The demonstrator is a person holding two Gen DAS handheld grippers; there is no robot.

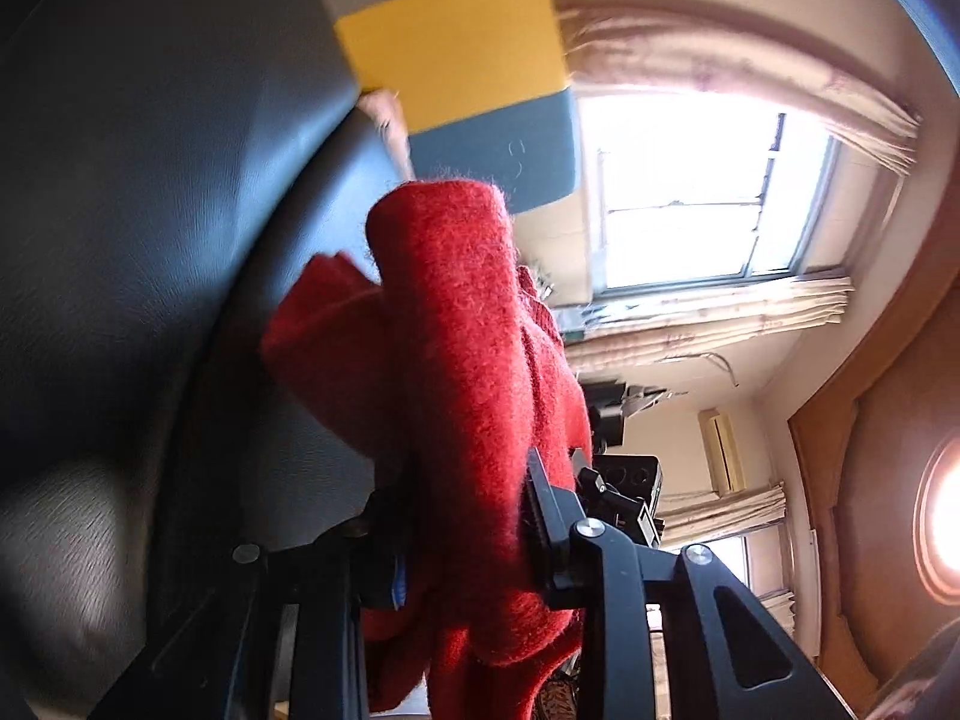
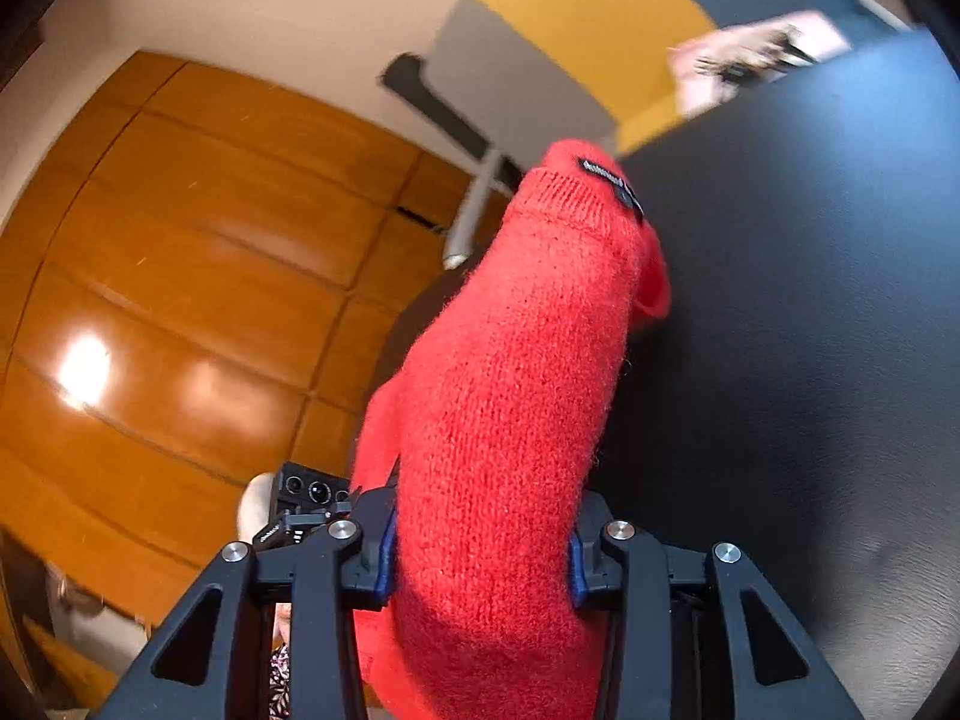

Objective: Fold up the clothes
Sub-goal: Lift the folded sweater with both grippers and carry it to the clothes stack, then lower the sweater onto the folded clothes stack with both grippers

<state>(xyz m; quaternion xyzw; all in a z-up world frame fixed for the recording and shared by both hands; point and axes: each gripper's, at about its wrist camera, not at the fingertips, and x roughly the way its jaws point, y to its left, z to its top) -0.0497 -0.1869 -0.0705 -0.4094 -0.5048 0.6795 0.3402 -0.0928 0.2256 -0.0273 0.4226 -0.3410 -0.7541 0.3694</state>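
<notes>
Left wrist view: nearest the lens, the left tongs (image 1: 474, 534) are closed on a thick bunch of the red sweater (image 1: 474, 360), fabric filling the gap between the black fingers at bottom centre. Right wrist view: the right tongs (image 2: 480, 546) likewise pinch the same sweater (image 2: 516, 396), blue pads pressed into the knit on both sides.

Position of garment: it is held by both tongs. In the right view it runs up from the bottom centre to the ribbed neckband with its dark label (image 2: 609, 183) at upper centre, lying against the dark surface (image 2: 810, 330) that fills the right half of the frame. In the left view the same dark surface (image 1: 150, 210) takes the left half, and the sweater rises from bottom centre into a rounded hump at mid-frame.

Orientation: long axis runs away from each camera, roughly bottom to top of frame, leaning slightly right in the right view. The collar end points away from the right tongs, toward the top of that frame. Which edge the left tongs hold cannot be told; fabric is too bunched.

Progress (judgement): early. The sweater is gathered and rumpled, no flat layout and no clean fold line visible. Remaining: spread it flat on the surface, fold sleeves and body, set it down.

Background is motion-blurred; the window (image 1: 708, 192) at the right of the left view is overexposed.
</notes>
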